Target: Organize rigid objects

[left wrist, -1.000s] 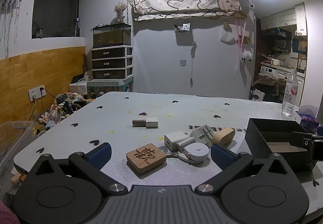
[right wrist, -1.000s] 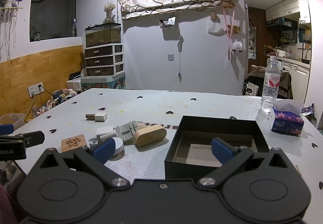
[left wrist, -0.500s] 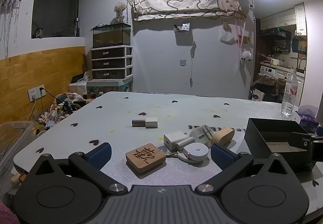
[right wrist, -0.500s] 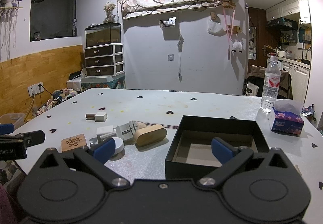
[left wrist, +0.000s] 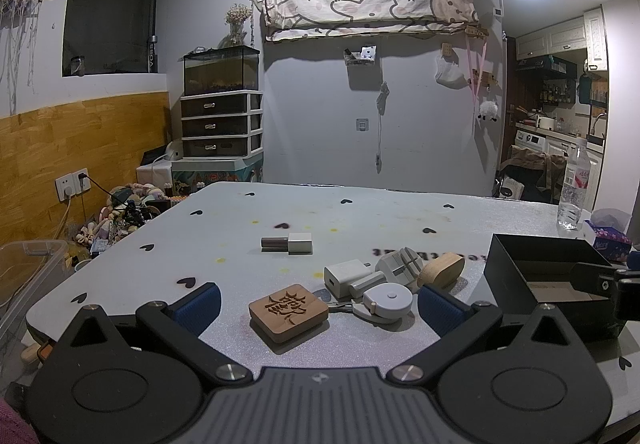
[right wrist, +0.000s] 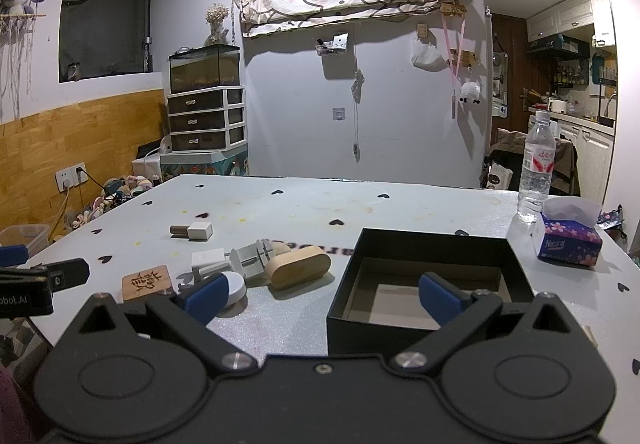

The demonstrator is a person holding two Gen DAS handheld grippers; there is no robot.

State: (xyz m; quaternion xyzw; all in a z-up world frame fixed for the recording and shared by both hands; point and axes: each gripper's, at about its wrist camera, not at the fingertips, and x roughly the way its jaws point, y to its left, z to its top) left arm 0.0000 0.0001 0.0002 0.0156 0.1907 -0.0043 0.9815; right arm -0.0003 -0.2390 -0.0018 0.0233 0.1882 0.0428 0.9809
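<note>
Left gripper (left wrist: 318, 302) spread wide, empty, low over the table's (left wrist: 360, 212) near edge, with the carved wooden block (left wrist: 289, 311) lying between its blue fingertips. Right gripper (right wrist: 318, 294) likewise wide and empty, right pad over the open black box (right wrist: 430, 276) toward the near right corner. Charger (left wrist: 346, 276), tape measure (left wrist: 387, 300) and oval wooden case (left wrist: 442, 269) clustered mid-table left of the box; small capped stick (left wrist: 287, 243) farther back.

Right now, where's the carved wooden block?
Left wrist view: the carved wooden block lies flat on the table, between the open left gripper's fingers, just left of the round white tape measure.
</note>
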